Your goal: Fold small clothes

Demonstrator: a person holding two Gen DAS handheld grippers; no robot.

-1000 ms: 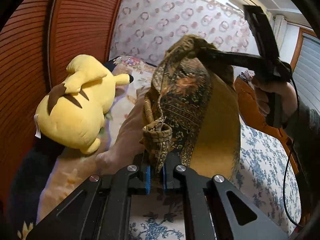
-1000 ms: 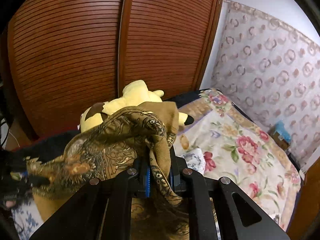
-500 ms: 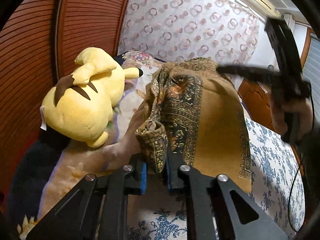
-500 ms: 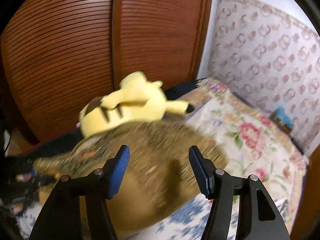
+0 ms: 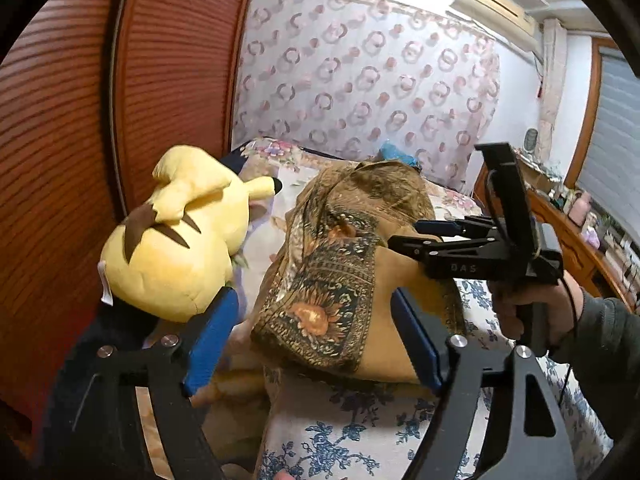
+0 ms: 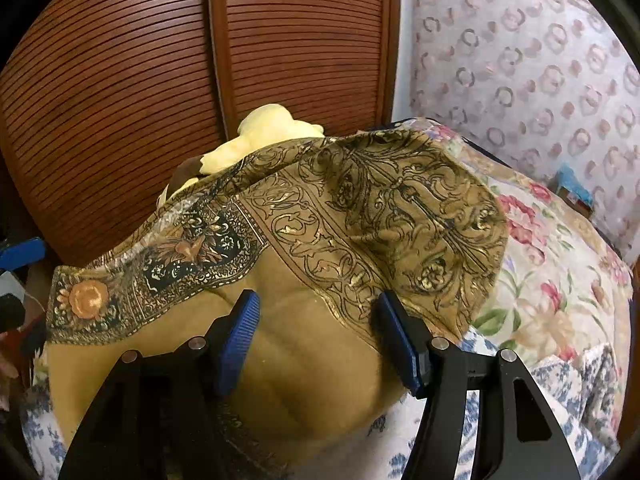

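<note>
— Scarf (image 6: 320, 264), was it? Where did it lie?

— On the bed, over the blue-flowered sheet (image 5: 340, 428). It was a mustard-brown printed cloth, folded over itself, with a dark border strip of sunflowers (image 5: 320, 312) turned up along the near edge. Whether it was a scarf or some other small garment I could not tell.

— And the left gripper (image 5: 308, 344)?

— Spread wide, its blue pads (image 5: 212, 336) well apart, one on either side of the folded edge. Nothing sat between them; the cloth lay past the pads, not pinched.

— The right gripper (image 6: 320, 336)?

— Spread open as well, hovering just over the plain brown part of the cloth, holding nothing. From the left wrist view I saw it side-on (image 5: 436, 236), with the person's right hand (image 5: 536, 312) round its handle in a grey sleeve.

— What else was about?

— A yellow Pikachu plush (image 5: 180, 240) lay on its front just beside the cloth, on the side nearer the reddish slatted wardrobe doors (image 6: 160, 80). Further up the bed a rose-patterned quilt (image 6: 552, 264) was spread, and the cloth's far fold rested against it. Behind hung a curtain with ring patterns (image 5: 360, 92), and an air conditioner (image 5: 496, 12) sat high on the wall.
</note>
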